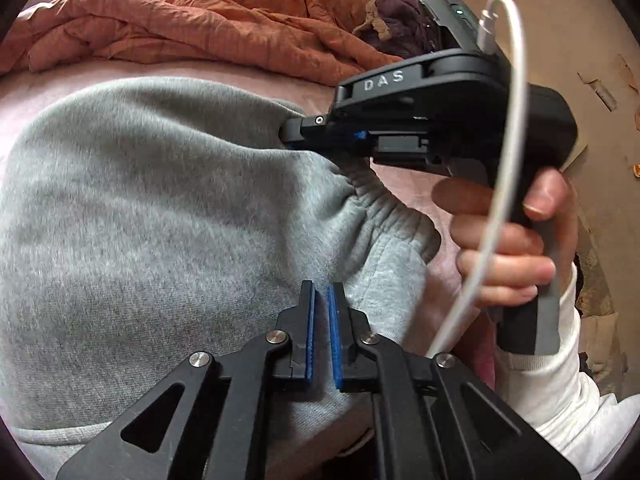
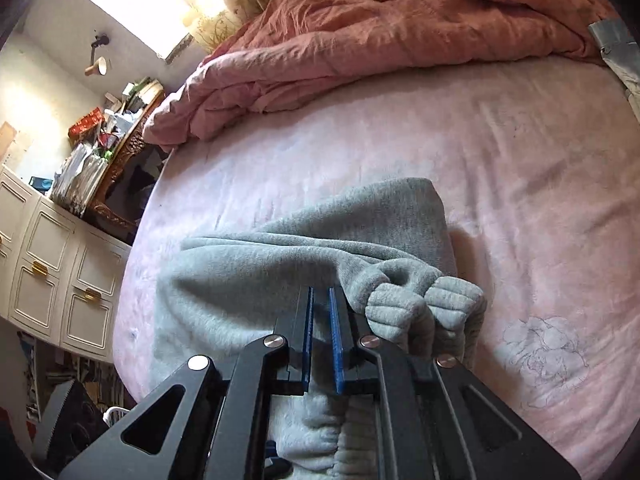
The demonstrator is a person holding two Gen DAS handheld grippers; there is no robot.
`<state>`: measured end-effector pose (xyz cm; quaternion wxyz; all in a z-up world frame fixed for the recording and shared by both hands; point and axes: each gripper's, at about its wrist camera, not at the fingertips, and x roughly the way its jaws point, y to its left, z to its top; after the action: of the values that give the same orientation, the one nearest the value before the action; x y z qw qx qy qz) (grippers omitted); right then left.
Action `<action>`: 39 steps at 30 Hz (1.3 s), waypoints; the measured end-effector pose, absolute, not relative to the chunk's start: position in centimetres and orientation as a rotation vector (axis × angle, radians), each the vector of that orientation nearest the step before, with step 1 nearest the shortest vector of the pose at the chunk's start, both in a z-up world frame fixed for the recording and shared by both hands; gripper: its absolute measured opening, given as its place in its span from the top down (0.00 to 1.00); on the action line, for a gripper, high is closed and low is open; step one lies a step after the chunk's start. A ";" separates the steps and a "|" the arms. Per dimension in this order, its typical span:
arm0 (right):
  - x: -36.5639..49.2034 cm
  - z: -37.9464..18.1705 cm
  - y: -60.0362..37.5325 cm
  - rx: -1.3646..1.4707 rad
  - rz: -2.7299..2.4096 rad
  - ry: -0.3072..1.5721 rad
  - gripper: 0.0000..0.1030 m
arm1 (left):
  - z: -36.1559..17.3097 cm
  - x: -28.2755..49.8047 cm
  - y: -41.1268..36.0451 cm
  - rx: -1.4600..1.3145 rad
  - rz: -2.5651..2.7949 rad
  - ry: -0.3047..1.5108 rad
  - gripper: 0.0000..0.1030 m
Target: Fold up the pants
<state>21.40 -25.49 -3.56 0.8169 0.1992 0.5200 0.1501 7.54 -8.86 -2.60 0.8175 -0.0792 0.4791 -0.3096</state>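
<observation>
Grey pants (image 1: pixel 160 200), cupboards (image 2: pixel 60 264) right-view only.

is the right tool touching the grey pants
Touching: in the left wrist view the right tool has its tip pressed into the grey pants near the waistband.

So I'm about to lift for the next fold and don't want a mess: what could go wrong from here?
1. The pants are bunched at the cuff; a lift may carry that bunching into the fold.
2. The left hand-held gripper shows little cloth between its pads; it may slip.
3. The cable hangs near the cloth and could snag.
</observation>
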 end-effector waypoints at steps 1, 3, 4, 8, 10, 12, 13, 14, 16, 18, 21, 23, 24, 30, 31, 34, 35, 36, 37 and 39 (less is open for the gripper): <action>21.9 -3.8 -25.5 0.425 0.308 1.109 1.00 | -2.7 7.4 -8.8 -0.171 -0.656 1.023 0.95; 22.5 -3.7 -25.3 0.430 0.301 1.084 1.00 | -2.9 7.0 -8.9 -0.157 -0.647 1.020 0.95; 22.8 -3.4 -25.2 0.419 0.289 1.070 1.00 | -2.9 6.7 -9.1 -0.141 -0.641 1.012 0.95; 22.7 -2.7 -24.8 0.391 0.277 1.048 1.00 | -2.4 5.4 -9.5 -0.103 -0.619 0.973 0.95; 21.4 -1.4 -25.1 0.380 0.298 0.989 1.00 | -1.7 4.5 -9.0 -0.090 -0.607 0.930 0.95; 18.7 0.8 -25.6 0.343 0.335 0.880 1.00 | -0.4 3.4 -8.1 -0.061 -0.572 0.854 0.95; 17.4 1.8 -25.8 0.332 0.358 0.839 1.00 | 0.3 2.7 -7.4 -0.045 -0.540 0.806 0.95; 15.7 2.8 -26.1 0.316 0.387 0.789 1.00 | 1.1 2.1 -6.7 -0.034 -0.511 0.760 0.94; 12.4 4.4 -26.7 0.277 0.416 0.700 1.00 | 2.3 1.1 -5.1 -0.026 -0.455 0.691 0.90; 9.4 5.3 -27.7 0.264 0.417 0.642 0.81 | 3.1 0.5 -3.3 -0.037 -0.397 0.653 0.87; 6.5 5.3 -29.5 0.295 0.383 0.614 0.47 | 3.5 0.3 -0.9 -0.055 -0.318 0.630 0.78; 5.6 4.9 -30.5 0.315 0.360 0.614 0.47 | 3.3 0.3 0.7 -0.077 -0.276 0.635 0.69; 5.4 4.4 -31.2 0.336 0.355 0.623 0.44 | 3.2 1.5 1.4 -0.095 -0.259 0.647 0.61; 5.9 -1.1 -34.4 0.542 0.439 0.783 0.36 | 1.2 3.9 6.2 -0.241 -0.288 0.761 0.51; 6.0 -2.2 -34.6 0.566 0.460 0.813 0.36 | 0.6 4.0 6.8 -0.272 -0.303 0.784 0.51; 5.8 -4.5 -34.9 0.615 0.501 0.868 0.33 | -1.4 4.0 8.1 -0.346 -0.331 0.847 0.49; 5.7 -5.1 -34.9 0.627 0.501 0.877 0.26 | -2.0 3.9 8.5 -0.378 -0.342 0.858 0.46; 5.7 -5.6 -35.0 0.643 0.499 0.883 0.20 | -2.4 3.9 8.9 -0.413 -0.355 0.868 0.43; 5.6 -6.0 -35.1 0.658 0.501 0.886 0.19 | -2.8 3.9 9.2 -0.452 -0.372 0.878 0.42; 5.9 -7.0 -35.2 0.701 0.515 0.907 0.17 | -3.5 4.3 10.0 -0.515 -0.396 0.894 0.32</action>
<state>5.85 -35.20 -6.98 0.8089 0.3281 0.4244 0.2407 4.26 9.95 -3.49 0.8512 -0.2445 0.4247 -0.1880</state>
